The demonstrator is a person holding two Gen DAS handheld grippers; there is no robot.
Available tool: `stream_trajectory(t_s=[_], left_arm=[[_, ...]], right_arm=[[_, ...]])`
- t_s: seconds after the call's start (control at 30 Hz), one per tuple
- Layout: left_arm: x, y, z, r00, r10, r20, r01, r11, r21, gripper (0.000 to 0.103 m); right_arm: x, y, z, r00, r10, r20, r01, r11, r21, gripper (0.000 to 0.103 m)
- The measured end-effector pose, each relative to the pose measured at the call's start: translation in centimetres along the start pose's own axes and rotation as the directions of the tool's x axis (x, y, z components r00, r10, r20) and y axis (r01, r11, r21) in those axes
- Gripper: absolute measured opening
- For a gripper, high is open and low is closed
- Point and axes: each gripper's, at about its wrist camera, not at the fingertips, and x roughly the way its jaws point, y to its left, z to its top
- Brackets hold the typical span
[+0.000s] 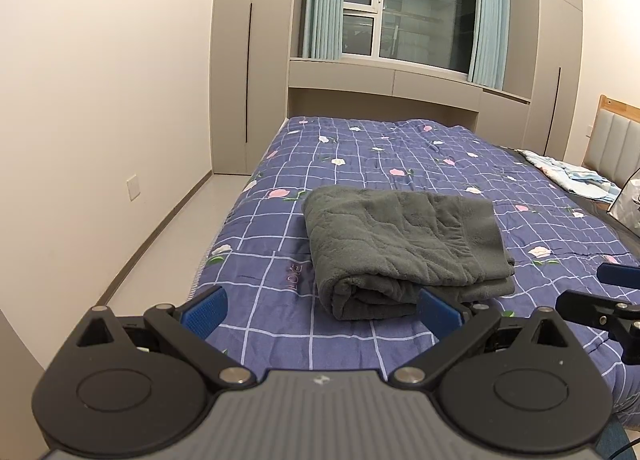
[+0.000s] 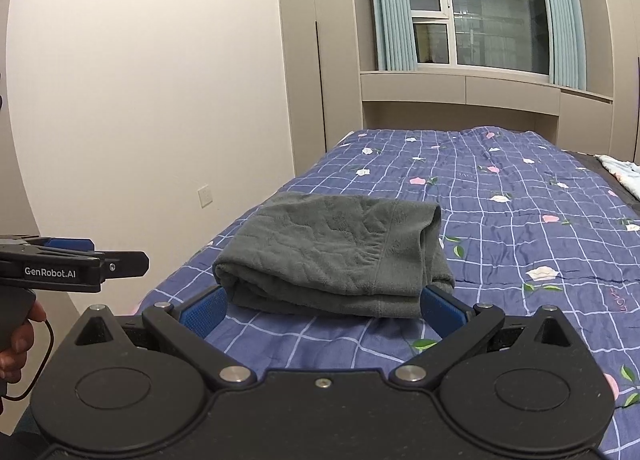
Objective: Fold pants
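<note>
The grey pants (image 1: 404, 248) lie as a compact, folded bundle on the blue checked quilt (image 1: 400, 147) near the bed's foot end and its left edge, with the waistband seam running along the right side of the top layer and several stacked layers showing at the near edge. The left gripper (image 1: 320, 310) hangs just short of that near edge with its jaws spread wide and nothing between its blue pads (image 1: 204, 314); the right gripper (image 2: 322, 306) sits likewise in front of the bundle, jaws released and empty, its pads roughly as far apart as the bundle's near edge is wide. The fabric looks like thick fleece: soft, light and limp, with a napped surface that should grip the pads rather than slip, and nothing about it is fragile. Being limp, it will sag and unroll if lifted by 1 layer only, so the safer hold is probably a pinch through all the stacked layers at the 2 near corners, 1 gripper each. The rounded fold at the left corner looks bulky, so the jaws need to stay wide until they straddle it. The fold itself appears essentially finished; at most a tidy or a move seems left.
</note>
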Motion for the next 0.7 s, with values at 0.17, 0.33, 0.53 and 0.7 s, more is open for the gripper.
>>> stream_trajectory(t_s=[0.17,0.33,0.53,0.7], left_arm=[[0.1,0.2,-0.1,1.000,0.004,-0.005,-0.004,1.000,-0.007,0.103],[0.3,0.2,0.0,1.000,0.010,-0.020,-0.010,1.000,-0.003,0.103],[0.6,0.1,0.0,0.999,0.019,-0.029,-0.018,1.000,0.009,0.103],[1.0,0.1,-0.1,0.999,0.012,-0.038,-0.012,1.000,0.009,0.103]], right_arm=[[0.3,0.0,-0.2,1.000,0.007,-0.010,-0.007,1.000,0.006,0.103],[0.4,0.0,-0.2,1.000,0.011,-0.013,-0.011,1.000,0.007,0.103],[0.6,0.1,-0.3,1.000,0.015,-0.022,-0.015,1.000,0.005,0.103],[1.0,0.0,-0.4,0.999,0.015,-0.035,-0.015,1.000,0.006,0.103]])
